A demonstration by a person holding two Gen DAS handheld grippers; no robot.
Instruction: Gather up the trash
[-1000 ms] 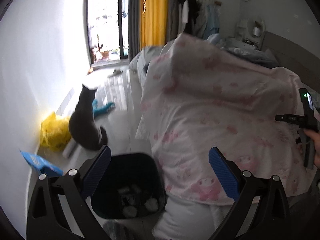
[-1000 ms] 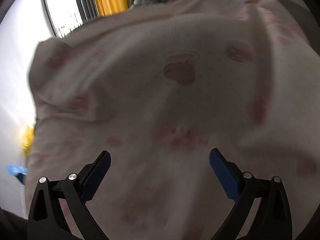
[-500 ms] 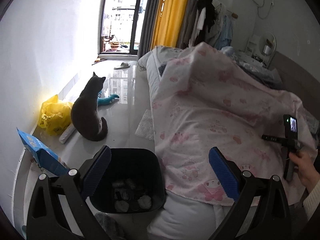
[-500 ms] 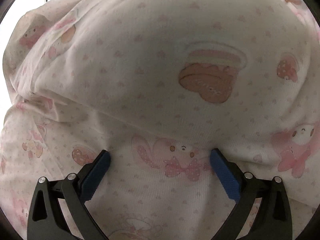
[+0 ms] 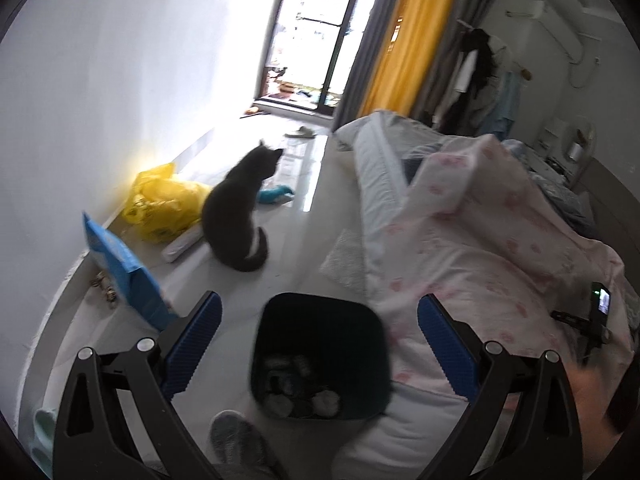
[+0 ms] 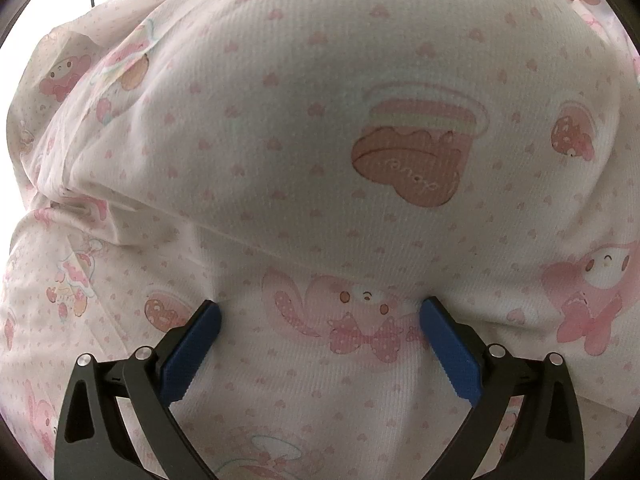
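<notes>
A dark trash bin (image 5: 320,320) stands on the floor beside the bed, with crumpled white trash (image 5: 324,400) in its bottom. My left gripper (image 5: 318,340) is open and empty, held above the bin. My right gripper (image 6: 320,344) is open and empty, close against the pink patterned blanket (image 6: 320,140), its fingertips touching the fabric. That blanket also shows in the left wrist view (image 5: 500,248), and the right gripper's handle (image 5: 598,316) shows over it at the right edge.
A grey cat (image 5: 236,212) sits on the floor past the bin. A yellow bag (image 5: 164,200), a blue bag (image 5: 124,272) and a white roll (image 5: 182,244) lie along the left wall. A teal item (image 5: 276,196) lies beyond the cat. The bed (image 5: 384,168) fills the right.
My left gripper has swung so the bin moved toward the view's middle. My right gripper came down close onto the blanket and stays there.
</notes>
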